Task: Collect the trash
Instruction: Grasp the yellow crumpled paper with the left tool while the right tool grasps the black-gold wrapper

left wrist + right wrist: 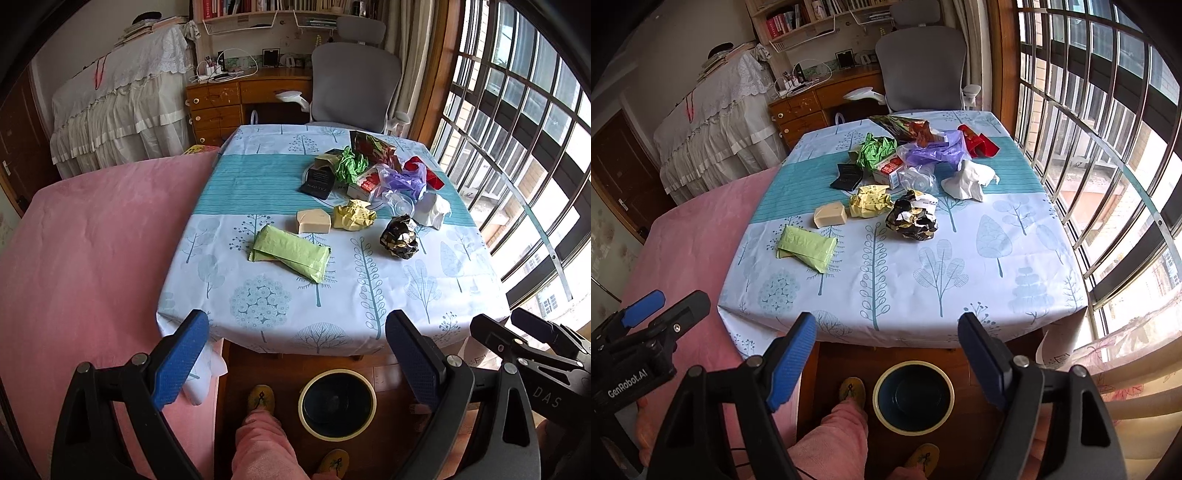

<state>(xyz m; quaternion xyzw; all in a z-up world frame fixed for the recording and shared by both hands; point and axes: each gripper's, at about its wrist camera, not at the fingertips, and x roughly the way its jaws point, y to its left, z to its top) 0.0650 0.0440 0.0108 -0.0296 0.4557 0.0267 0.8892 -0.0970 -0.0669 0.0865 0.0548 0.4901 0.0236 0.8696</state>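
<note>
Trash lies on the tree-print tablecloth (332,306): a green packet (290,253), a beige box (314,221), a crumpled yellow paper (354,216), a black-and-gold crumpled wrapper (400,236), a white tissue wad (432,210), and a pile of wrappers and bags (369,166) behind. A dark bin (337,402) with a pale rim stands on the floor below the table's near edge, empty. My left gripper (297,332) is open and empty, short of the table. My right gripper (886,332) is open and empty over the bin (913,397). The green packet (807,249) and black wrapper (912,218) show in the right wrist view too.
A pink-covered bed (92,258) borders the table's left. Barred windows (517,147) run along the right. A grey office chair (354,85) and wooden desk (236,99) stand behind. The person's pink-clad leg (266,443) and slippers are beside the bin.
</note>
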